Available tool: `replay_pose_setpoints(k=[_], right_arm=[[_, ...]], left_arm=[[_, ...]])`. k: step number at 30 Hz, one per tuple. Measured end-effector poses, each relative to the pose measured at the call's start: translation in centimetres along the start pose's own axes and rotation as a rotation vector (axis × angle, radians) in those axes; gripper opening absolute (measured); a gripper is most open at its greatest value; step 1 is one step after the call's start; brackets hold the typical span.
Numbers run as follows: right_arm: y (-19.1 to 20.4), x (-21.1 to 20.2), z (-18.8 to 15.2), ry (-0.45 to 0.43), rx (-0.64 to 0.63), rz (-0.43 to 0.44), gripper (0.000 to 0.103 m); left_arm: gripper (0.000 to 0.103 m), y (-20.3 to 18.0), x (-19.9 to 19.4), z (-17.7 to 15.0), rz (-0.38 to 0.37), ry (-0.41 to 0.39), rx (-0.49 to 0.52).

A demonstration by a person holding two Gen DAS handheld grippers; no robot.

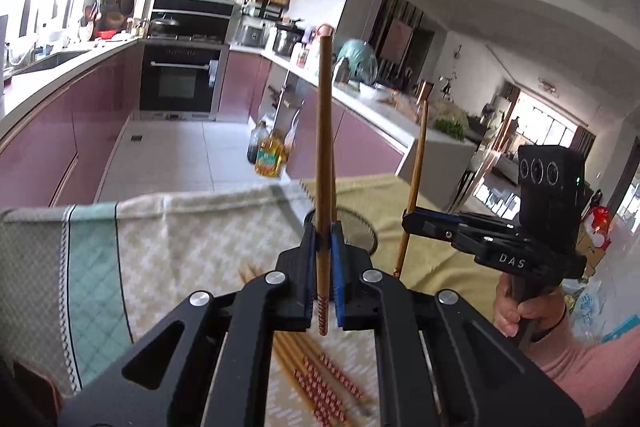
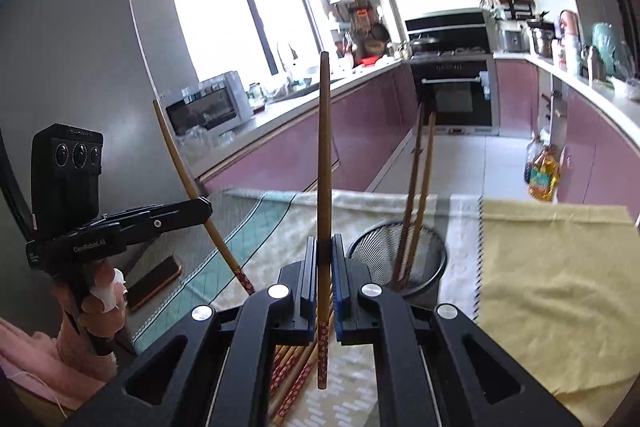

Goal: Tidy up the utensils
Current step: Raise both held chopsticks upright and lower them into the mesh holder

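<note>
Both tongs, left (image 1: 323, 247) and right (image 2: 325, 259), each clamp one upright chopstick beside the mesh holder (image 2: 434, 259).

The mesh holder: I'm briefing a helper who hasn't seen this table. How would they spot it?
On the cloth-covered table, look where the pale patterned cloth meets the yellow one. The mesh holder is a round black wire cup, the only upright container there, with two chopsticks standing in it.

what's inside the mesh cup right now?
Two chopsticks stand in the mesh cup, leaning on its rim. The right gripper covers the cup's near side and bottom.
</note>
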State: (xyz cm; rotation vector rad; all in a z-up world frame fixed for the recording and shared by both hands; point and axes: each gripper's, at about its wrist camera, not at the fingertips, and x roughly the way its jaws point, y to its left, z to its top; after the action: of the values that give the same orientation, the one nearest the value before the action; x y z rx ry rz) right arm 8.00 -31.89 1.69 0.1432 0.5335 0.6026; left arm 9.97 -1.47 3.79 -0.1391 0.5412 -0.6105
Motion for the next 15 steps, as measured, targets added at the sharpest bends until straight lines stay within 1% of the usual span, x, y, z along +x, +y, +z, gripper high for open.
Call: replay_pose_setpoints(k=[7, 10, 12, 15], right_arm=[[-1.4, -0.7, 3.5, -0.081, 0.002, -0.033, 0.006], [-1.8, -0.7, 4.7, -0.112, 0.002, -0.051, 0.006], [-2.3, -0.4, 5.4, -0.122, 0.007, -0.060, 0.006], [-2.9, 0.5, 5.7, -0.121, 0.010, -0.082, 0.006]], left_arm=[[0.008, -0.8, 1.2, 3.8, -0.025, -0.067, 0.012], [0.008, -0.9, 2.0, 4.9, -0.043, -0.076, 0.003], [0.008, -1.0, 2.8, 5.6, -0.031, -0.085, 0.005], [0.008, -1.1, 4.2, 6.2, -0.028, -0.075, 0.010]])
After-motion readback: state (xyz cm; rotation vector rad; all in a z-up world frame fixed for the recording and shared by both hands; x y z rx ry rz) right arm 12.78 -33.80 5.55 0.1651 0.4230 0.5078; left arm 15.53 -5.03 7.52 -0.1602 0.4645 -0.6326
